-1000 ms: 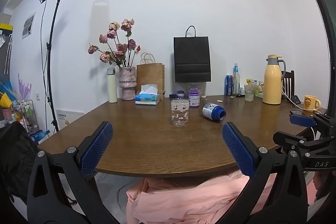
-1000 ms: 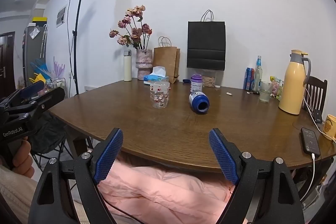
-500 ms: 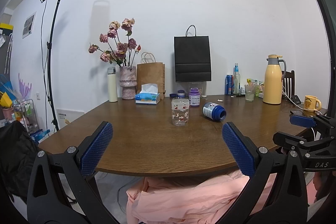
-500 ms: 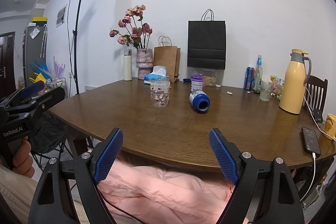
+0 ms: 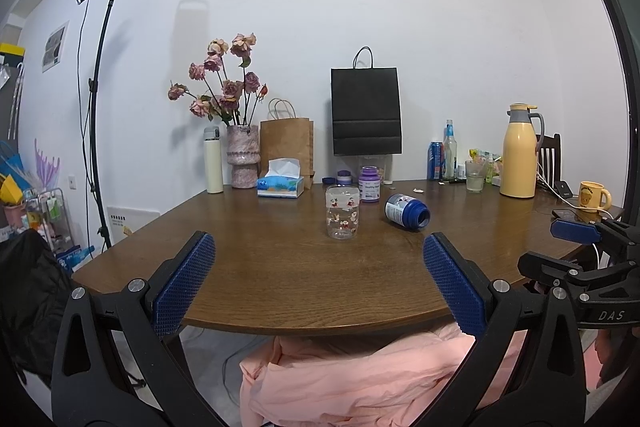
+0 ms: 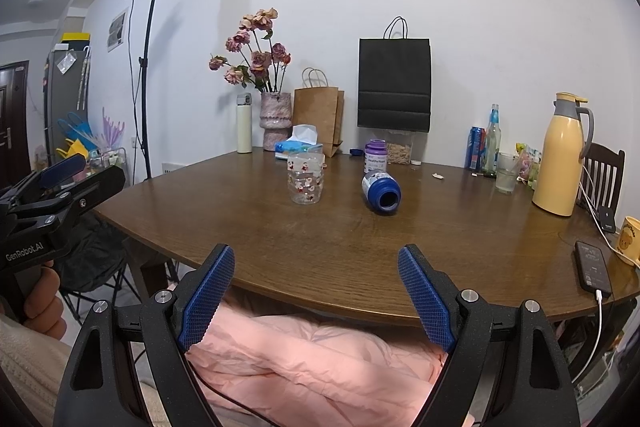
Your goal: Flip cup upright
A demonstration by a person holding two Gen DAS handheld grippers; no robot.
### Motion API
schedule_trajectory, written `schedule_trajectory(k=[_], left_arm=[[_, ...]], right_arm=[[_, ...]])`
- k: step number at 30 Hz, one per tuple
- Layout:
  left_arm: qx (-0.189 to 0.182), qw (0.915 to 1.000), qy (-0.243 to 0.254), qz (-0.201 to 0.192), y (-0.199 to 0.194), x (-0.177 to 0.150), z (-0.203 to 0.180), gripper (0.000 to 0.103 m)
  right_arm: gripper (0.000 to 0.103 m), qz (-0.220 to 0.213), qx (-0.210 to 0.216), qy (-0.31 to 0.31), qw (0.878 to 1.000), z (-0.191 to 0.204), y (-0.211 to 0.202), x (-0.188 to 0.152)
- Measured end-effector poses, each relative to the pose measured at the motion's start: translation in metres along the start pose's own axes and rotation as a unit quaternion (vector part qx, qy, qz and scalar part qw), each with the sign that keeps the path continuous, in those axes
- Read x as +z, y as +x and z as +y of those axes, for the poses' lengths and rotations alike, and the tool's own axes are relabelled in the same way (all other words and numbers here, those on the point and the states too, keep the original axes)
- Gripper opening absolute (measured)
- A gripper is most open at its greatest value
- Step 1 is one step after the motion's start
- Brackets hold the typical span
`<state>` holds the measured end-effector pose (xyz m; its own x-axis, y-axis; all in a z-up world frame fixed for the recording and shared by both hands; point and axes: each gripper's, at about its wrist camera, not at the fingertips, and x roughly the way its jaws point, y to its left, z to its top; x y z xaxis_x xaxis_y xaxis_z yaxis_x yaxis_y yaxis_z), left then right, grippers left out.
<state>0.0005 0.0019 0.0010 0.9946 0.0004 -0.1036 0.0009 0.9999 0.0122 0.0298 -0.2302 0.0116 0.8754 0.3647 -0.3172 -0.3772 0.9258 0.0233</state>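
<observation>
A blue and white cup (image 5: pixel 406 210) lies on its side on the brown table (image 5: pixel 280 267), right of centre; in the right wrist view the blue cup (image 6: pixel 381 191) turns its open mouth towards me. A clear glass cup with red figures (image 5: pixel 342 212) stands just left of it, also seen as the clear cup (image 6: pixel 306 178). My left gripper (image 5: pixel 319 247) is open at the near table edge, well short of both cups. My right gripper (image 6: pixel 316 255) is open too, with nothing between its fingers.
Along the back stand a flower vase (image 5: pixel 242 155), a tissue box (image 5: pixel 281 183), paper bags (image 5: pixel 366 111), a purple jar (image 5: pixel 369 183), bottles and a yellow jug (image 5: pixel 519 151). A phone (image 6: pixel 593 268) on a cable and a yellow mug (image 5: pixel 593 195) lie at the right edge. Pink fabric (image 6: pixel 312 359) is under the table.
</observation>
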Motion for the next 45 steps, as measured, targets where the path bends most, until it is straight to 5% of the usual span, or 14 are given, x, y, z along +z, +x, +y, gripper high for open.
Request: schedule_trajectory(k=[45], left_arm=[[0.005,0.9999,0.013,-0.004,0.005,-0.001,-0.003,0.103]], right_arm=[[0.088,-0.002,-0.001,0.001,1.0,0.002,0.001,0.002]])
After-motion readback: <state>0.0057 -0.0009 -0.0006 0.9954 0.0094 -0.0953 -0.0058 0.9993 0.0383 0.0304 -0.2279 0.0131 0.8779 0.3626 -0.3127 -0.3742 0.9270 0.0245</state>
